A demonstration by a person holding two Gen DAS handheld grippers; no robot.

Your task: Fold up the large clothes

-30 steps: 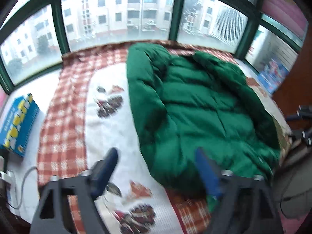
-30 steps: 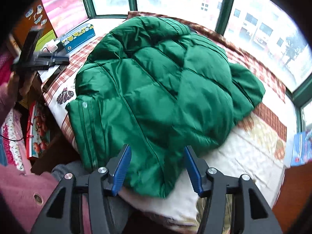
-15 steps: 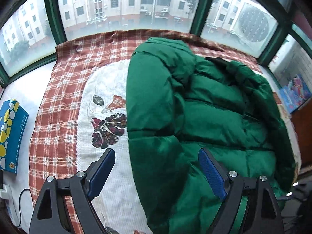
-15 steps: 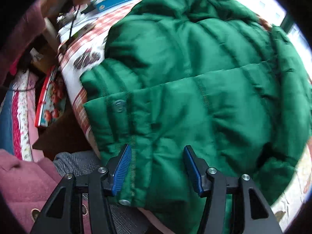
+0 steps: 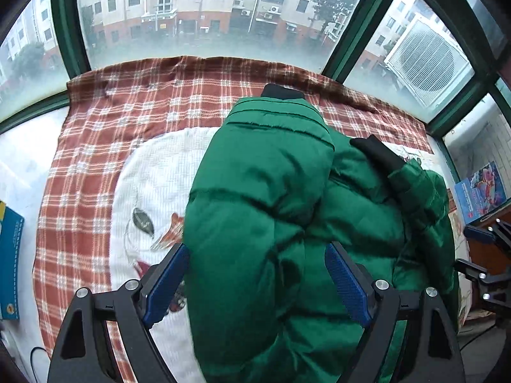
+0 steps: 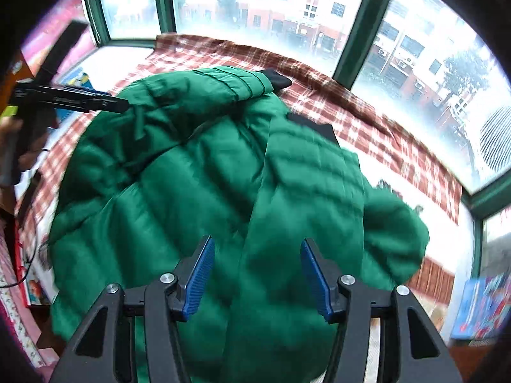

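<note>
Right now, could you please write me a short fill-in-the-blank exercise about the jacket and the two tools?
1. The puffy jacket on the bed is ____ in colour.
2. Both the left tool and the right tool have their jaws ____.
3. The cuff on the jacket's sleeve is ____.
4. The blanket under the jacket has a red-and-white ____ border.

Missing words: green; open; black; plaid
</note>
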